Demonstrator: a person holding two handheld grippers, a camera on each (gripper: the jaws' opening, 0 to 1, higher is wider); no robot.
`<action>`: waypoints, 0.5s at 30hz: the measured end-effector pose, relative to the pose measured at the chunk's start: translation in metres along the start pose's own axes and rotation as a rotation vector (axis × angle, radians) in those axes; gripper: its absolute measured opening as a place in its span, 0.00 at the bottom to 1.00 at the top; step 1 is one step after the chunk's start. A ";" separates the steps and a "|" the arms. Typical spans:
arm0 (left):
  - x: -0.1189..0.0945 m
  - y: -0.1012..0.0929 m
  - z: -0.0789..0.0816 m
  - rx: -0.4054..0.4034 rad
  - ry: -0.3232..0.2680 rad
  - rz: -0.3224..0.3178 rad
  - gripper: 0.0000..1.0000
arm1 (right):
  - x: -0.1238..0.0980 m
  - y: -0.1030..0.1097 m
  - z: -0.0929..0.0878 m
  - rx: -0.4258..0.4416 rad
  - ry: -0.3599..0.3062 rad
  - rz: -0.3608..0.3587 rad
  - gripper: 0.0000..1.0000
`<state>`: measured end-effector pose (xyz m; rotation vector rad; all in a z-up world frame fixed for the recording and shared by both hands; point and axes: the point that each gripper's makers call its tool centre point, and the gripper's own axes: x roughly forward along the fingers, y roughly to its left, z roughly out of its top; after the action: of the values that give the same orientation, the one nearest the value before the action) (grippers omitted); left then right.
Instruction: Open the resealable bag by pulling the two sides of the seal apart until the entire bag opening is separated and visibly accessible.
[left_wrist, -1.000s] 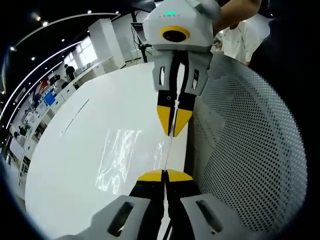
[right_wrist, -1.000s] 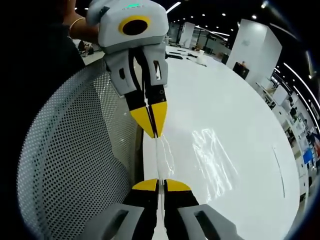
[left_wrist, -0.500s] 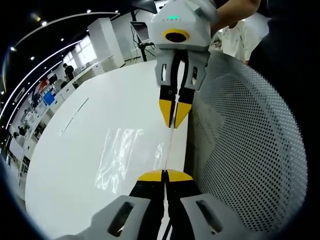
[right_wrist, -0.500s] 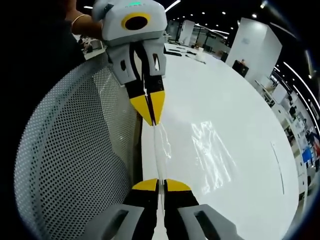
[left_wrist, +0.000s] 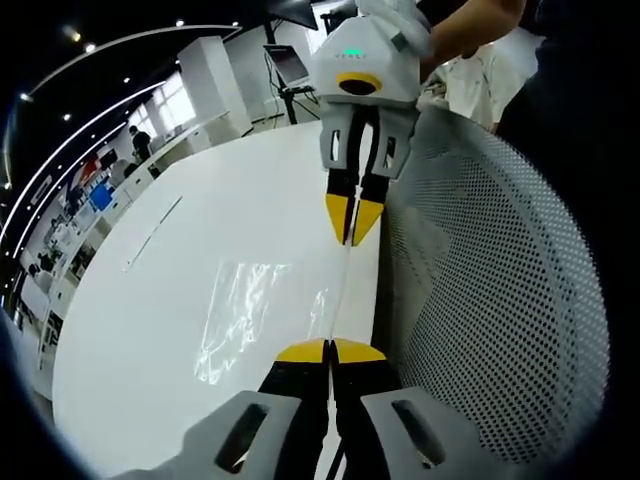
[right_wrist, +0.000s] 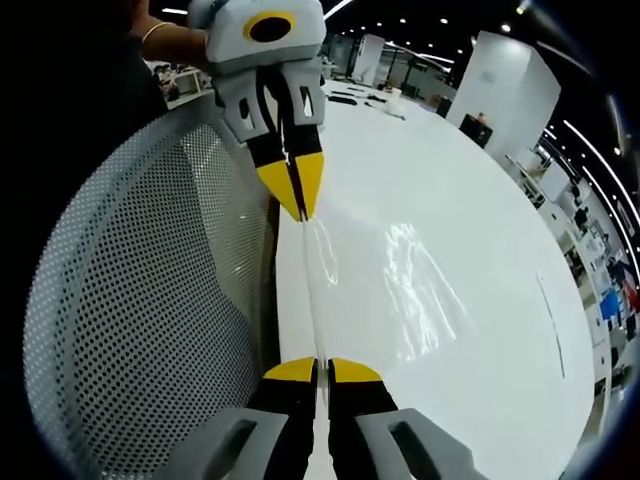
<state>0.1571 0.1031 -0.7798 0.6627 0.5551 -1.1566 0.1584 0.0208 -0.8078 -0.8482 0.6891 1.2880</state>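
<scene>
A clear, colourless plastic resealable bag (left_wrist: 245, 315) is being shown with pale, glassy streaks of reflection across its film, against a glossy plain white counter (left_wrist: 150, 330). A light grey left claw (left_wrist: 328, 352) with black jaws capped in bright yellow is being seen at the bottom of the left gripper view; the right claw (left_wrist: 351, 240) is being coloured alike, with a yellow ring and a small green light on its pale grey body. A white perforated metal chair back (right_wrist: 150, 300) is being patterned all over by a regular grid of small dark round holes.
</scene>
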 end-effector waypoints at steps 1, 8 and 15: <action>0.000 0.001 0.000 0.001 0.000 0.002 0.00 | 0.000 0.000 -0.001 -0.001 0.003 -0.001 0.00; 0.002 -0.001 0.001 0.031 0.004 -0.013 0.00 | -0.001 0.000 -0.005 0.030 0.013 0.001 0.00; -0.001 0.007 0.001 0.037 0.021 0.003 0.00 | -0.011 -0.008 0.011 0.172 -0.062 -0.014 0.02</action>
<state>0.1633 0.1041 -0.7772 0.7080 0.5508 -1.1609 0.1638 0.0235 -0.7914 -0.6699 0.7324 1.2190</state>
